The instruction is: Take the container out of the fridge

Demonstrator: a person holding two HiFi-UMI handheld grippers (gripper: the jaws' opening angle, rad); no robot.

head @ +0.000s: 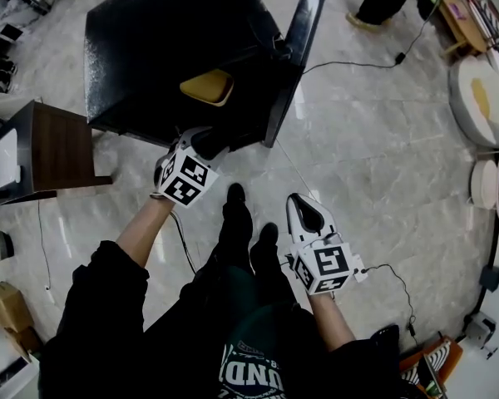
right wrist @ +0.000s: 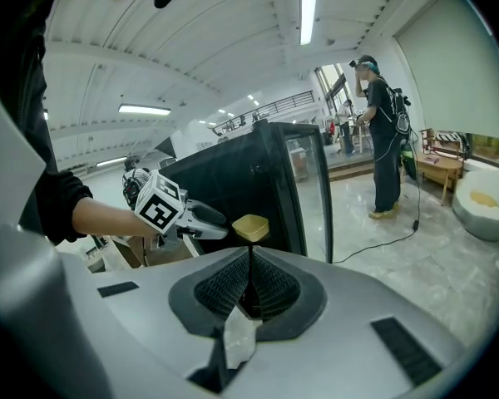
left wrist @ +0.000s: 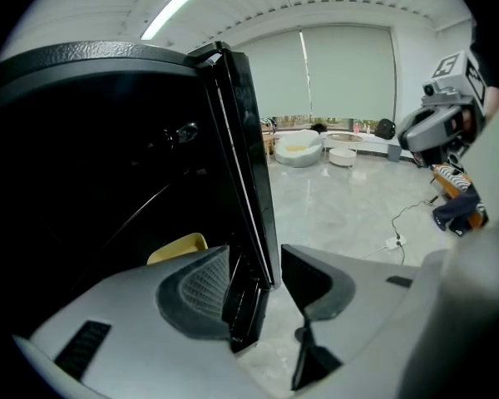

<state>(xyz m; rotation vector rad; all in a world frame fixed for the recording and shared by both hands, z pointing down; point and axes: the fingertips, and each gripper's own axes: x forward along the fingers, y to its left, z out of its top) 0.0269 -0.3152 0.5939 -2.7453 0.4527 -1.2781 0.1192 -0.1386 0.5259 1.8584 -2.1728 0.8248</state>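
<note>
Stands over a black fridge (head: 150,56) on a pale marble floor (head: 382,148), with its door (head: 303,32) swung wide open on the right side. Holds the left gripper (head: 209,142) low at the open front of the fridge, jaws spread wide and gripping nothing. In the left gripper view, catches only the lower edge of the door in the gap, with neither pad pressing on it. Holds the right gripper (head: 303,212) back over the floor, just beside a pair of black shoes (head: 235,199) and well apart from the fridge, jaws closed together with nothing between them. Leaves the yellow container (head: 206,86) inside the fridge, beyond the left gripper's tips and not touching them. Shares the room with a brown side table (head: 58,148) left of the fridge, a thin cable (head: 349,63) across the floor past the door, and another person (right wrist: 384,140) standing farther off in dark clothes.
</note>
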